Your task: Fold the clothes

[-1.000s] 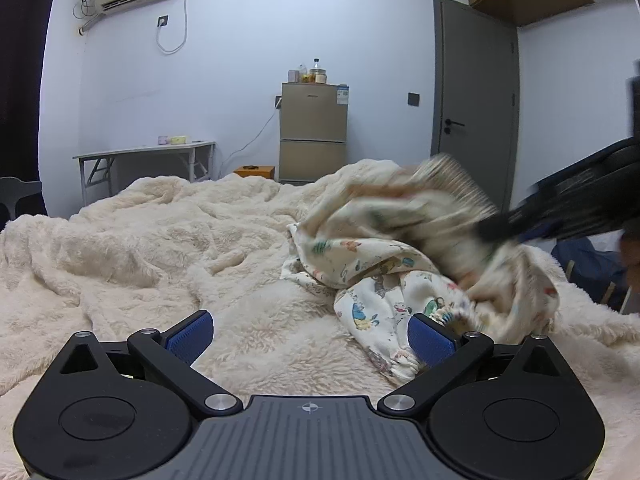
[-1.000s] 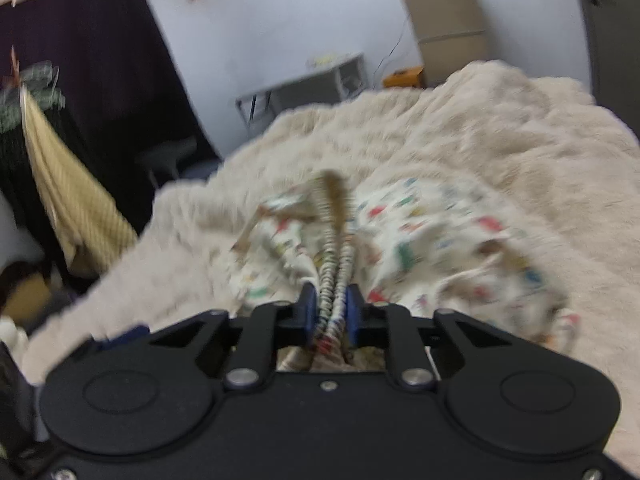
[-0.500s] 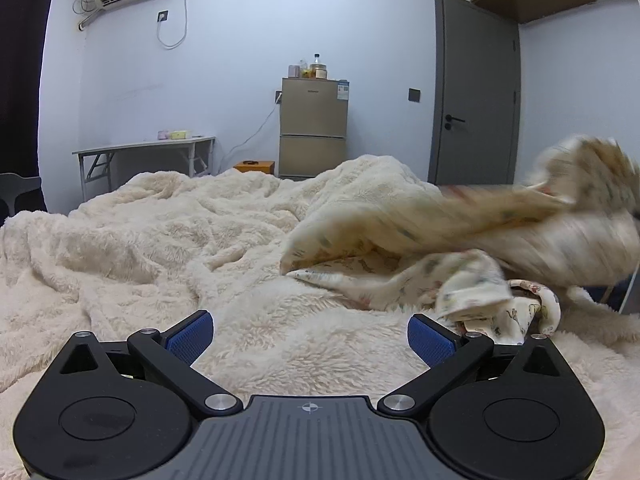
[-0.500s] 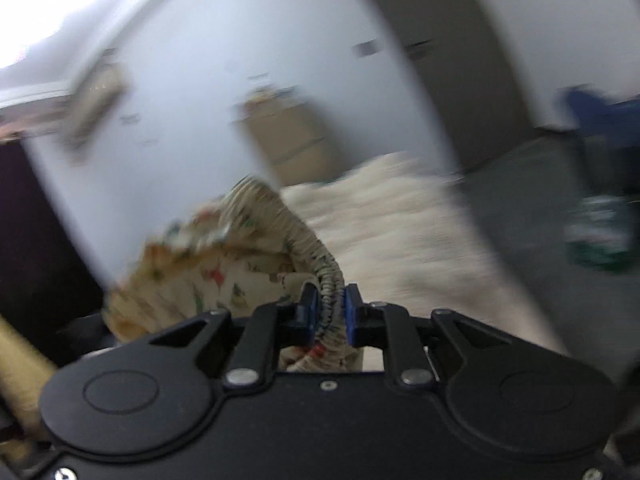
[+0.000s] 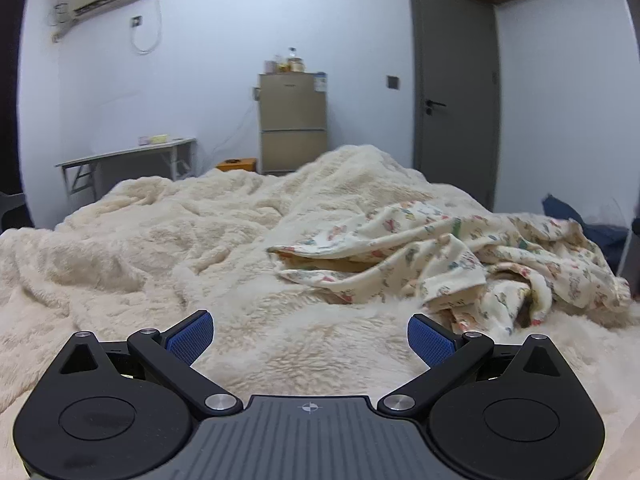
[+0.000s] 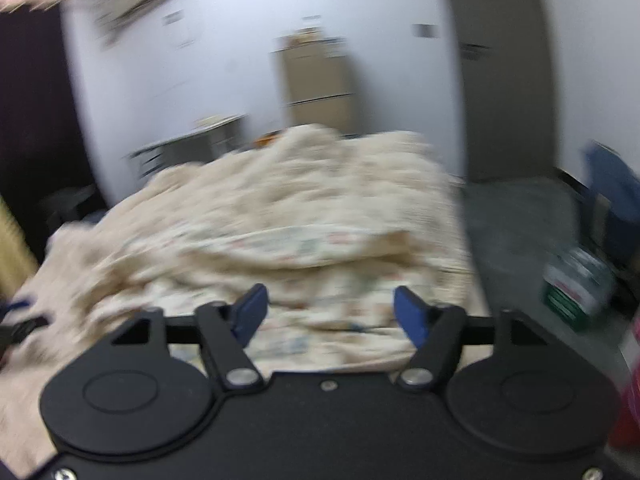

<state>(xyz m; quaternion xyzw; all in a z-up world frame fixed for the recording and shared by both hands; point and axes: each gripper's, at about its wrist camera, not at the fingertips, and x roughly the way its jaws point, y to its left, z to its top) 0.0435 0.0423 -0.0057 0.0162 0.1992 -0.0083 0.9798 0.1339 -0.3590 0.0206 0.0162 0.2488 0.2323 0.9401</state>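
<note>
Two grippers parted, nothing gripped.
The garment (image 5: pixel 472 260) is left crumpled on the blanket (image 5: pixel 160 240), right of the left gripper (image 5: pixel 308 336); the right gripper (image 6: pixel 328 312), just opened, is held above it.

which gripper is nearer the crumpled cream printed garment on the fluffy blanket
Right. The right gripper hangs open directly over the garment; the left gripper sits back, garment ahead to its right.

Crumpled printed garment (image 5: pixel 460 256) on blanket (image 5: pixel 160 240)
</note>
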